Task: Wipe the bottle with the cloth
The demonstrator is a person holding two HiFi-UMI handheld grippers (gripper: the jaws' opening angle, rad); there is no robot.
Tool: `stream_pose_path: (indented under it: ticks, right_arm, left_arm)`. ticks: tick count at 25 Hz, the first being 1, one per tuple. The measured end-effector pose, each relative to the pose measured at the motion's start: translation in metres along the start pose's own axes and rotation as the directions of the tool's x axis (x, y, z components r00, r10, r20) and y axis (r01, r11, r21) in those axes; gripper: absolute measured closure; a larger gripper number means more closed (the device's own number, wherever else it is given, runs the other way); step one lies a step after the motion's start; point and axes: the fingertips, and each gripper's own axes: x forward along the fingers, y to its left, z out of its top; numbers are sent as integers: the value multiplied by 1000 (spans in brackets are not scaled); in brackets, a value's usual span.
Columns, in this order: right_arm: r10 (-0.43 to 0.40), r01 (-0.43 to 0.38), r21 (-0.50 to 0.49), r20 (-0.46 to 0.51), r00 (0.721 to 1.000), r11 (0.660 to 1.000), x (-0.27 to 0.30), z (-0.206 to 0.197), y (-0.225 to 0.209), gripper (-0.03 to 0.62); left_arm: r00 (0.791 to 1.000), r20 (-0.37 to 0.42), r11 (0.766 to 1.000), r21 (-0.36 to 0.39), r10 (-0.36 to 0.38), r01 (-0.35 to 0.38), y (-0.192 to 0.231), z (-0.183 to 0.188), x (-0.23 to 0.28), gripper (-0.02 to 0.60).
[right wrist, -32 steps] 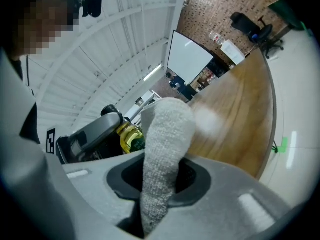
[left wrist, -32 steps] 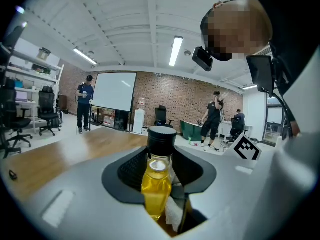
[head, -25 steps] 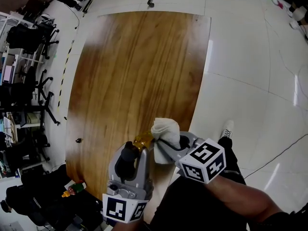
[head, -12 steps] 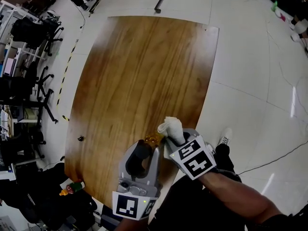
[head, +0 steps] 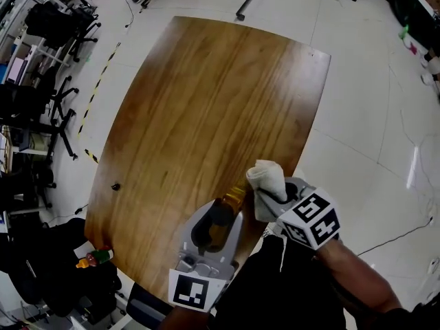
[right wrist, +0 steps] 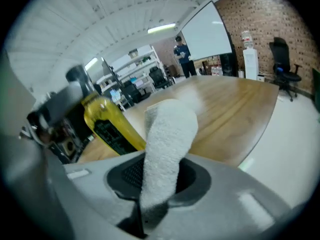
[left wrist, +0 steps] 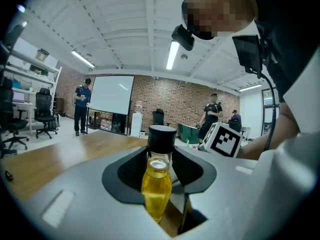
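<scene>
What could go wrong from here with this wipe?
The left tool grips the black-capped bottle of yellow liquid below its cap; sideways wiping pressure could twist it loose.
The right tool pinches only a fold of the white terry cloth, which may pull free.
Both sit near the edge of the wooden table, so a drop might reach the floor.

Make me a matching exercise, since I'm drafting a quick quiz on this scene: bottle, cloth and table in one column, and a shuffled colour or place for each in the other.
Column 1
1. bottle
2. cloth
3. table

Column 2
A. brown wood grain
B. yellow inside, gripped by the left hand-held gripper
C. white, clamped in the right hand-held gripper

Pairs: 1-B, 2-C, 3-A
</scene>
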Motion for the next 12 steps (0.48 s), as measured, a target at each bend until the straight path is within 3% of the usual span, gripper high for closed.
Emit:
stream_pose_path:
  ticks: [2,3,6,8,9,10,12]
  right_arm:
    - [182,-201,121,156,971,972,-22,27,-4,523]
    - [281,-326,189,231,932,926,-33,43,-6,522]
    - [560,-653,269,349,751,708,-53,90,0,523]
    - [706,-776,259,323,630,574,-52,110,17,523]
    - [752,-805,252,287,593,538,-47,116,26,523]
    - [783,-817,242,241,573,523,-41,120,34,523]
    - [815,-821,221,143,562,527,-30,121,46,523]
  left_arm:
    - [1000,3,1000,5,-7,7,-1,0,0,413]
    - [1000,5,1000,12,-15,15,-2,2,1,413]
    - [999,20,999,34,-27,27,-7,9,5,413]
    - [1000,27,1000,30,-9,8,-10,11,7,414]
    - [1000,25,1000,26,1,-2,-10,11,8,414]
    - [1000,21,1000,25,8,-9,-10,11,9,414]
    - [1000,17,1000,28,10,-11,-9,10,11,414]
